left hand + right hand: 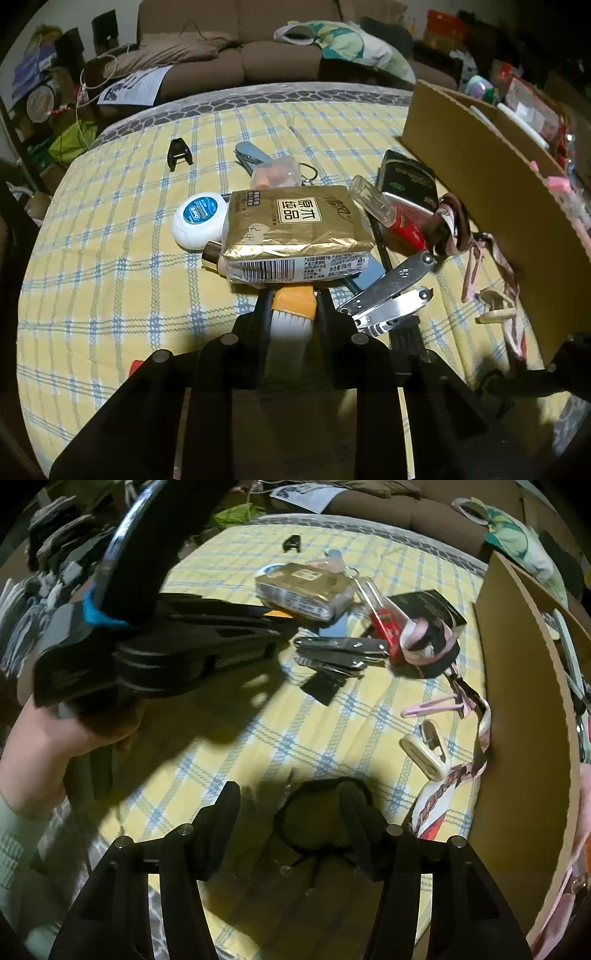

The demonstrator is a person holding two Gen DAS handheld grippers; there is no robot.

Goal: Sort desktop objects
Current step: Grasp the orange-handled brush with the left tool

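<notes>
In the left wrist view my left gripper (pixel 293 306) is shut on an orange-and-white tube (pixel 293 314) just in front of a gold tissue pack (pixel 295 229). Beside it lie a white floss case (pixel 199 219), a steel multi-tool (pixel 388 299), a red-capped bottle (pixel 391 214) and a dark box (pixel 406 177). In the right wrist view my right gripper (pixel 291 812) is open low over the cloth, with a black hair tie (pixel 314 819) between its fingers. The left gripper (pixel 207 627) reaches toward the pile there.
A yellow plaid cloth (pixel 110 258) covers the table. A cardboard box (pixel 491 184) with sorted items stands on the right, also in the right wrist view (pixel 524 720). A black clip (pixel 179 151), pink hair clip (pixel 432 705), cream clip (pixel 424 753) and ribbon lie around. A brown sofa is behind.
</notes>
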